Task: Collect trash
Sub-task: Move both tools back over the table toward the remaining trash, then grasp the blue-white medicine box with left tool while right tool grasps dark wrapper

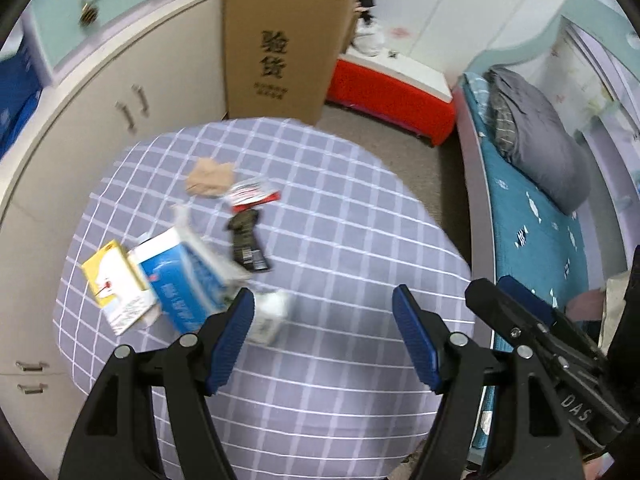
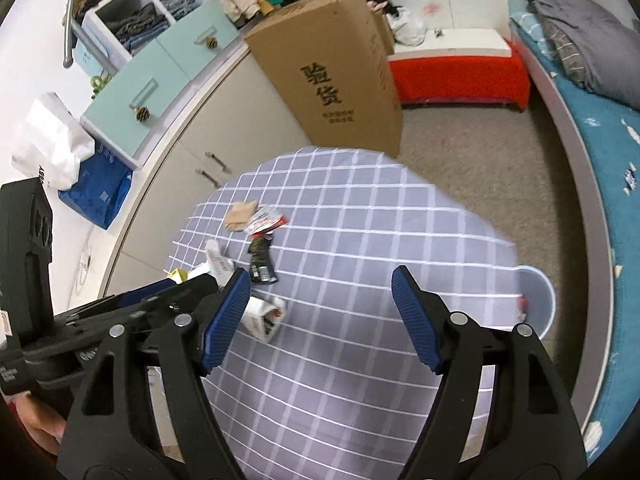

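Trash lay scattered on the checked surface (image 1: 320, 380), so with both claws, left claw (image 1: 323, 340) and right claw (image 2: 321, 316), wide and empty, I judged the crumpled wrapper (image 2: 266, 316) nearest, best straddled squarely before closing.

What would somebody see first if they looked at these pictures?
Probably the little heap of trash on the checked tablecloth: a blue and white carton beside a yellow box. Behind the table stands a tall cardboard box, with a bright red bench to its right.
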A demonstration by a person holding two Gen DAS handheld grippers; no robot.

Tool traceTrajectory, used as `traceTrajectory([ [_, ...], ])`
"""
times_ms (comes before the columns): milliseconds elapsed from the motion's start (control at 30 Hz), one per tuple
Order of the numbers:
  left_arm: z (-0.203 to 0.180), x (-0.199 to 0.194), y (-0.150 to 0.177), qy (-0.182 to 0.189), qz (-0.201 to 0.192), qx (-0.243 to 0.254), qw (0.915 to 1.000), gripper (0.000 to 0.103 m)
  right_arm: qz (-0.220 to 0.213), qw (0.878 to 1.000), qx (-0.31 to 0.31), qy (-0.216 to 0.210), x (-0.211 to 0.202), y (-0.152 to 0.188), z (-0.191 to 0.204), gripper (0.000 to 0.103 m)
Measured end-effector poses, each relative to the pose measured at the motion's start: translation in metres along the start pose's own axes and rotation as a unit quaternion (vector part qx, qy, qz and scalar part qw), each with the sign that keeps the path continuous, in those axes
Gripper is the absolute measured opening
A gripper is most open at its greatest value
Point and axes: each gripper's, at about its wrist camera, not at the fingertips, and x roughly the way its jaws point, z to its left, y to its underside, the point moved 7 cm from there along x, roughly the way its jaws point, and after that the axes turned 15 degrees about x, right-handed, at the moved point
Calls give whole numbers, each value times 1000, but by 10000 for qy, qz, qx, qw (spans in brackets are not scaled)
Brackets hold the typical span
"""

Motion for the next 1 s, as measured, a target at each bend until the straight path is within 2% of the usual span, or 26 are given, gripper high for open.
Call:
traceTrajectory([
  [167, 59, 11, 11, 70, 181, -431, 9989, 70, 239, 9997, 70, 21, 41, 24, 28, 72],
  [367, 104, 32, 12, 220, 367, -867, 9953, 70, 363, 9992, 50, 151, 69, 30, 44, 72],
  [700, 124, 85, 1, 122, 802, -823, 9933, 69, 518, 9978, 7, 405, 108, 23, 48, 72],
  [767, 129, 94, -2, 111, 844, -802, 9931, 63, 560, 9974, 14, 444, 117, 21, 46, 72],
  [933, 138, 107, -6, 268, 965, -814, 9916, 31, 745, 9962, 8, 449, 144, 18, 49, 72],
  [967, 138, 107, -7, 321, 934, -798, 9919, 29, 789, 9959, 15, 438, 149, 19, 50, 72],
  [1000, 139, 106, -7, 313, 896, -782, 9924, 22, 817, 9957, 14, 440, 153, 19, 51, 72],
])
